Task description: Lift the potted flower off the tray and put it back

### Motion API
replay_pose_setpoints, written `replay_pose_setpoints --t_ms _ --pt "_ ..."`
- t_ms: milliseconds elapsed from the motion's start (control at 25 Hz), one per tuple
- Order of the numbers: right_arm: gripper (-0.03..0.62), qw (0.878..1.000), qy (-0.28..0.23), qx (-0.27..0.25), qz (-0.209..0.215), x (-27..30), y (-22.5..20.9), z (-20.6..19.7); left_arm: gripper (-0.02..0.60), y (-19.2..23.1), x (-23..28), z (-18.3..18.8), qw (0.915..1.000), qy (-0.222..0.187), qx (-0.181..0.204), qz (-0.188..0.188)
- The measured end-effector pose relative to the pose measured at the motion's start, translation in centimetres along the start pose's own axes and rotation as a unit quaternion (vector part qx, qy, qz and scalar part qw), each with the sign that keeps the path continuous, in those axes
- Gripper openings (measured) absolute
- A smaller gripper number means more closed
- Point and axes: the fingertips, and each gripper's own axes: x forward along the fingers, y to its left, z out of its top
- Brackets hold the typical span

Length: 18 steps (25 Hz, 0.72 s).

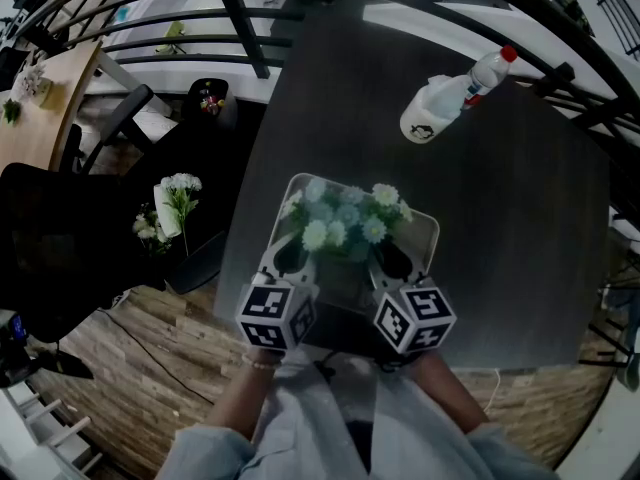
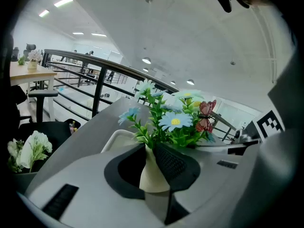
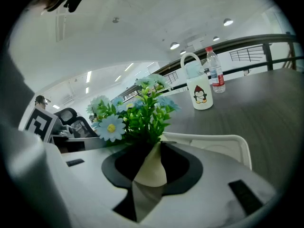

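A potted flower (image 1: 345,223) with blue and white daisies and green leaves stands over the white tray (image 1: 425,220) on the dark table. My left gripper (image 1: 292,258) is at the pot's left side and my right gripper (image 1: 393,260) at its right side. In the left gripper view the cream pot (image 2: 153,172) is wedged between the black pads (image 2: 176,163), beside the tray rim (image 2: 118,136). The right gripper view shows the same pot (image 3: 151,167) pinched between that gripper's pads, with the tray rim (image 3: 223,139) behind. The grippers hide the pot's base, so I cannot tell whether it touches the tray.
A white penguin mug (image 1: 428,118) and a red-capped bottle (image 1: 490,71) stand at the table's far right. Railings run behind the table. On the floor to the left are another bunch of flowers (image 1: 170,208) and a black chair (image 1: 50,238).
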Motion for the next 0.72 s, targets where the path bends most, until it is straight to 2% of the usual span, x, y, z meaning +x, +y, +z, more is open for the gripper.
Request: replay_pose_setpoints --t_ms 440,720 --pt "0.107 1.0 -0.015 0.007 -0.004 -0.11 -0.17 0.14 0.081 0.01 0.01 -0.16 0.9997 -0.009 -0.023 -0.006" --pt "0.107 1.0 -0.026 0.007 -0.011 -0.32 -0.22 0.42 0.081 -0.01 -0.2 -0.03 0.9998 -0.011 -0.016 0.001"
